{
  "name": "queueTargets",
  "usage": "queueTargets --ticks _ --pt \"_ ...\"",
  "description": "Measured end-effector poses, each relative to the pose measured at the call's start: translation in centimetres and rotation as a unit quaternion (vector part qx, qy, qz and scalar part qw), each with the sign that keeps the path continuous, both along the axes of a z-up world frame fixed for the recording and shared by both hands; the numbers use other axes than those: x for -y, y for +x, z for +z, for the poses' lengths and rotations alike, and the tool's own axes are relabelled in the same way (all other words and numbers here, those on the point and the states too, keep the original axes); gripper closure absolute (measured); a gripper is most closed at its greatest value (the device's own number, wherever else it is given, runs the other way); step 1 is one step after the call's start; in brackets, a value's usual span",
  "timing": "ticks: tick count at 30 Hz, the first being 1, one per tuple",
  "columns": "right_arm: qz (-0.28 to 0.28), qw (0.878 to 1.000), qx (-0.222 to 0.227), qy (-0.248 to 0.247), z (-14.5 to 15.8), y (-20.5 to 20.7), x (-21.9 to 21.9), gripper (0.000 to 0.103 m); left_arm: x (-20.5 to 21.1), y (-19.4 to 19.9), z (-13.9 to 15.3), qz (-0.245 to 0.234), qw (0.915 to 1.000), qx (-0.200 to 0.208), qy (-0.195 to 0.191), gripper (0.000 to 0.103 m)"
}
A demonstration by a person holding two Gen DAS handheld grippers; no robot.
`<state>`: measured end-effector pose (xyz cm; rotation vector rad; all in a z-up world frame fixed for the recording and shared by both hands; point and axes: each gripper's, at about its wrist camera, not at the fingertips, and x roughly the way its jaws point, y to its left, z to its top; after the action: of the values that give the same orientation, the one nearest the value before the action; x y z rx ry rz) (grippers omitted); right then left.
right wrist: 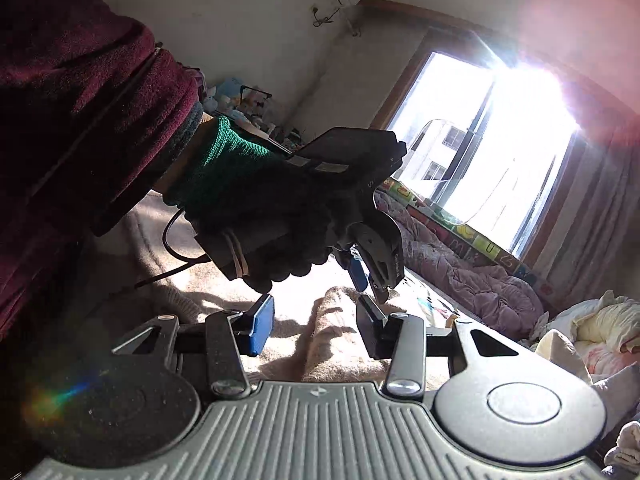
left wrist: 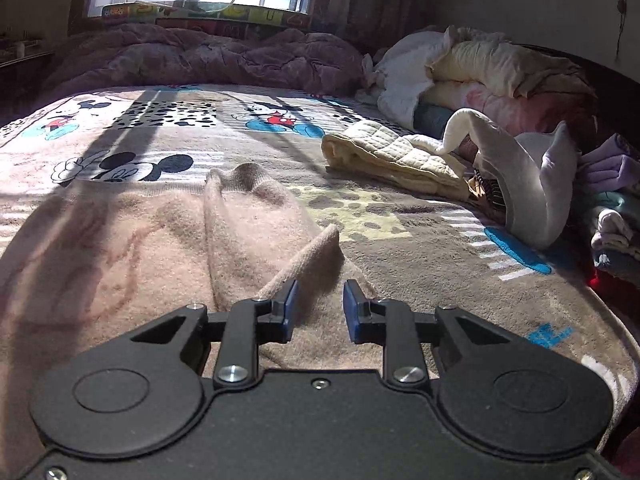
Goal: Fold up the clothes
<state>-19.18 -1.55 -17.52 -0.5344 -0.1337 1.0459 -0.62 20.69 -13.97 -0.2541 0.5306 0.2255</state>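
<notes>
Left gripper (left wrist: 320, 306) hovering open, blue pads apart, over pale pink knitted sweater (left wrist: 168, 248) lying spread on cartoon-print blanket (left wrist: 420, 240).

Right gripper (right wrist: 314, 326) gaping open, sweater (right wrist: 340, 344) lying beyond; gloved hand (right wrist: 256, 220) holding left gripper (right wrist: 370, 276) farther off.

The left tongs (left wrist: 318, 306) point forward and slightly down, jaws parted with a clear gap between the blue pads (left wrist: 289, 312); the right tongs (right wrist: 316, 326) also stand parted, their pads wide of each other; in the right wrist view a gloved hand (right wrist: 256, 216) grips the left tongs' handle, with a dark red sleeve (right wrist: 76, 92) above its green cuff.
</notes>
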Motion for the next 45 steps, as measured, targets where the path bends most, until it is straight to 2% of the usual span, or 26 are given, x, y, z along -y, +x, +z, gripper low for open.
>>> queueTargets --ticks 3,6,12,16,20,21,23,26,31,34,37,38,40,43,45 --pt "-0.032 0.996 -0.087 0.021 -0.2 4.1 -2.4 0.063 -0.6 2.1 -0.7 0.006 0.9997 -0.024 0.003 0.082" --pt "-0.042 0.991 -0.128 0.013 -0.9 4.6 -2.7 0.061 -1.6 3.9 -3.0 0.018 0.997 -0.075 -0.006 0.085" --pt "-0.063 0.976 -0.21 -0.005 -2.5 5.6 -3.2 0.06 -1.7 4.6 -3.9 0.015 0.9968 -0.078 -0.001 0.085" --pt "-0.076 0.962 -0.262 -0.016 -3.5 6.2 -3.6 0.06 -2.2 5.2 -4.0 0.015 0.9956 -0.091 -0.013 0.085" --pt "-0.076 0.967 -0.242 -0.023 -3.5 5.8 -3.9 0.06 -1.1 5.2 -2.4 0.001 0.9942 -0.107 0.014 0.084" --pt "-0.078 0.97 -0.229 -0.026 -3.0 6.0 -3.9 0.06 -1.3 4.1 -1.7 0.008 0.9961 -0.088 -0.002 0.079" --pt "-0.064 0.973 -0.222 -0.008 -1.7 5.2 -2.8 0.06 -1.6 0.8 -0.8 0.028 0.9985 -0.026 -0.04 0.057" --pt "-0.046 0.982 -0.182 0.004 -0.3 2.7 -1.3 0.063 -1.9 -4.8 -0.6 0.064 0.9955 0.023 -0.066 0.057" --pt "-0.015 0.984 -0.175 0.002 0.7 0.7 -0.5 0.062 -2.9 -16.3 -0.5 0.125 0.9772 0.103 -0.138 0.057" --pt "-0.012 0.977 -0.213 0.017 1.3 1.2 -0.7 0.062 -4.4 -21.8 -0.3 0.175 0.9621 0.137 -0.158 0.052" --pt "-0.028 0.955 -0.291 0.044 1.2 3.0 -0.9 0.062 -6.4 -26.1 0.2 0.231 0.9483 0.151 -0.156 0.052" --pt "-0.035 0.947 -0.315 0.053 1.0 3.7 -1.0 0.062 -7.0 -27.5 0.2 0.256 0.9408 0.157 -0.158 0.052" --pt "-0.053 0.927 -0.365 0.072 0.4 5.2 -1.0 0.062 -8.1 -29.9 -0.1 0.298 0.9246 0.159 -0.177 0.051" --pt "-0.079 0.9 -0.418 0.093 -0.7 6.6 -1.1 0.062 -9.1 -32.2 -0.8 0.338 0.9093 0.142 -0.197 0.051" --pt "-0.083 0.887 -0.442 0.102 -1.2 7.3 -1.2 0.062 -9.6 -33.5 -1.5 0.35 0.8987 0.135 -0.227 0.051"
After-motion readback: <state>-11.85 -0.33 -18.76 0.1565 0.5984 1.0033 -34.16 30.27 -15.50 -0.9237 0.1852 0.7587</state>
